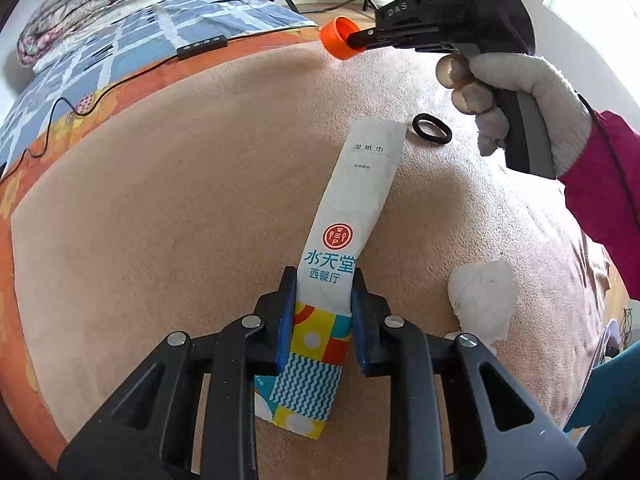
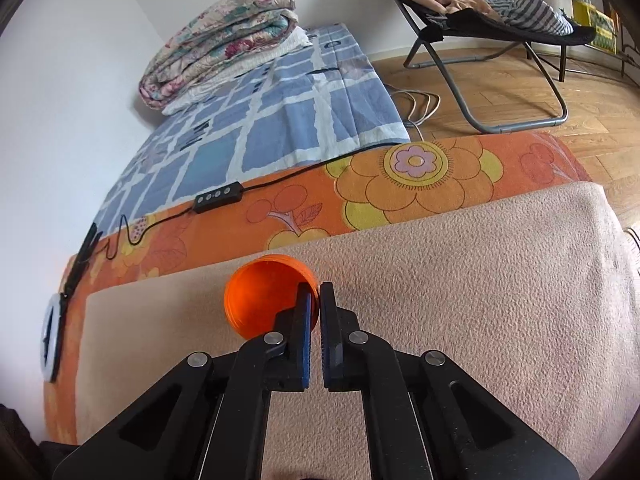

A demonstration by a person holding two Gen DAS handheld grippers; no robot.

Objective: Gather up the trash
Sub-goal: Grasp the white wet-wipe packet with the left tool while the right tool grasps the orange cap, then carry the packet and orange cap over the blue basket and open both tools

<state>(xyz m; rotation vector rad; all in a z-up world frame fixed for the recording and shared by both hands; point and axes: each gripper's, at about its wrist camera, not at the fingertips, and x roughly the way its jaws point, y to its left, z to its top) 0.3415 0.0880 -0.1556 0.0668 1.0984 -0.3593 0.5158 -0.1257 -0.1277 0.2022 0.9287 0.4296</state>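
The left tool (image 1: 325,280) is partly closed, its blue-padded fingers (image 1: 286,312) pressing both long edges of a white paper wet-wipe sachet with a colourful printed end (image 1: 352,216), which lies on the beige fleece blanket (image 1: 160,220). The right tool (image 2: 316,294), held by a white-gloved hand (image 1: 532,108), is nearly closed, pinching the rim of an orange plastic bottle cap (image 2: 264,300) above the blanket. A black ring (image 1: 432,129) and a crumpled white tissue (image 1: 482,298) lie near the sachet.

Surface: beige fleece blanket (image 1: 160,200)
Lying on it: crumpled tissue (image 1: 482,300), black ring (image 1: 432,128)
Beneath: orange flowered sheet (image 2: 400,184)
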